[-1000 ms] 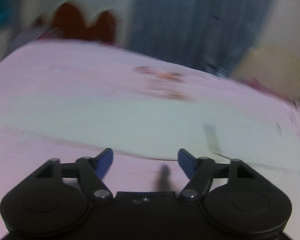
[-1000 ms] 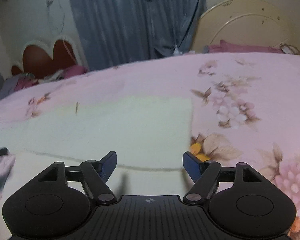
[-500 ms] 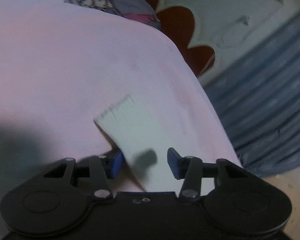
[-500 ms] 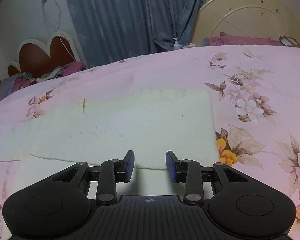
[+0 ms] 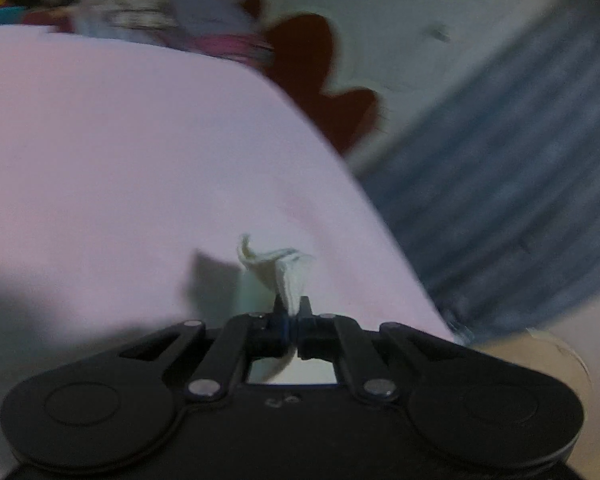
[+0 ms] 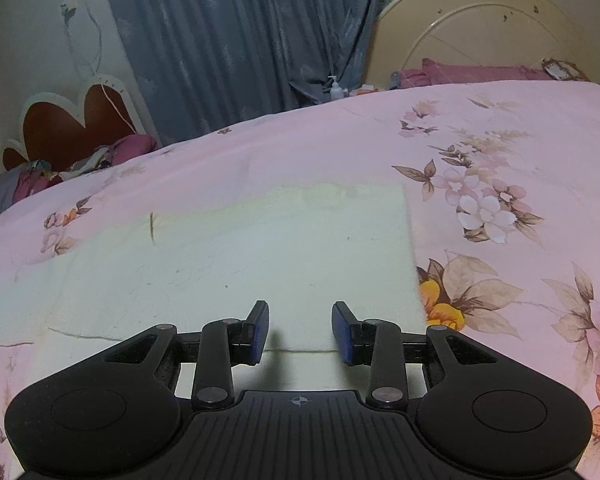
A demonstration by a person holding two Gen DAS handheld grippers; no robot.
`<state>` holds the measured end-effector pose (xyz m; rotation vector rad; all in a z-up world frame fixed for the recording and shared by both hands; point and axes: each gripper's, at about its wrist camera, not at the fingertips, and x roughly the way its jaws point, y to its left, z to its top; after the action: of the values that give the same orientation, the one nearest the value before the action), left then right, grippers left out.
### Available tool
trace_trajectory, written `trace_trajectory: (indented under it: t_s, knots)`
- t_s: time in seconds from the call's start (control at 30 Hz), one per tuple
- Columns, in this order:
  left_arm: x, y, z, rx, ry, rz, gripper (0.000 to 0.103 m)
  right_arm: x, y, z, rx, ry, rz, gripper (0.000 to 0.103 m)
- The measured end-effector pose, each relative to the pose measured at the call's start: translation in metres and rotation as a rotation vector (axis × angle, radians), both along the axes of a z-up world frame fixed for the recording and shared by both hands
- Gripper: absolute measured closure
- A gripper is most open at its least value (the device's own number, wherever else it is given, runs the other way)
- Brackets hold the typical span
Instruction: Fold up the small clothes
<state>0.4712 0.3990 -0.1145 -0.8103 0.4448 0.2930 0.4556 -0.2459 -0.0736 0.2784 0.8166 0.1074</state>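
Left wrist view: the left claw (image 5: 289, 307) is closed on a bunched corner of the pale cream cloth (image 5: 278, 270), which stands up in a crumpled tuft between the pads and runs back under the claw body. The pink bedspread (image 5: 120, 168) fills the ground behind it; the frame is tilted and blurred, with a red heart-shaped headboard (image 5: 320, 80) and a blue-grey curtain (image 5: 520, 184) beyond the bed's edge.

Right wrist view: the right claw (image 6: 300, 328) is partly open, its blue pads (image 6: 260, 330) apart with nothing pressed between them. It hovers low at the near edge of the cloth (image 6: 260, 248), close to the cloth's right corner; whether the tips touch the fabric cannot be told. The cloth lies flat on the bedspread (image 6: 500, 128), spreading away to the left, its right edge straight and just beside a printed orange flower (image 6: 440, 304). Farther back stand the curtain (image 6: 240, 40), the heart-shaped headboard (image 6: 80, 120) with heaped clothes (image 6: 80, 164) before it, a cream headboard (image 6: 480, 24), and a small pump bottle (image 6: 335, 88).
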Motion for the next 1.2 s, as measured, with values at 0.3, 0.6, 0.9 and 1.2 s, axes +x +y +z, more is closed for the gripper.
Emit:
trace_trajectory:
  t_s: [0.3,0.6,0.9,1.2]
  knots:
    - [0.053,-0.189,0.023,0.143,-0.02,-0.407,0.099,-0.009,-0.02,0.006,0.035,-0.021,-0.026,0.067]
    - [0.06,-0.347,0.012,0.38,0.017,-0.685,0.099,-0.029,-0.056,0.013,0.076,-0.042,-0.073,0.067]
    - [0.054,-0.42,-0.008,0.456,0.064,-0.812,0.099,-0.051,-0.084,0.026,0.079,-0.068,-0.079,0.067]
    - [0.037,-0.467,-0.018,0.529,0.048,-0.977,0.024,-0.047,-0.101,0.03,0.144,-0.043,-0.076,0.067]
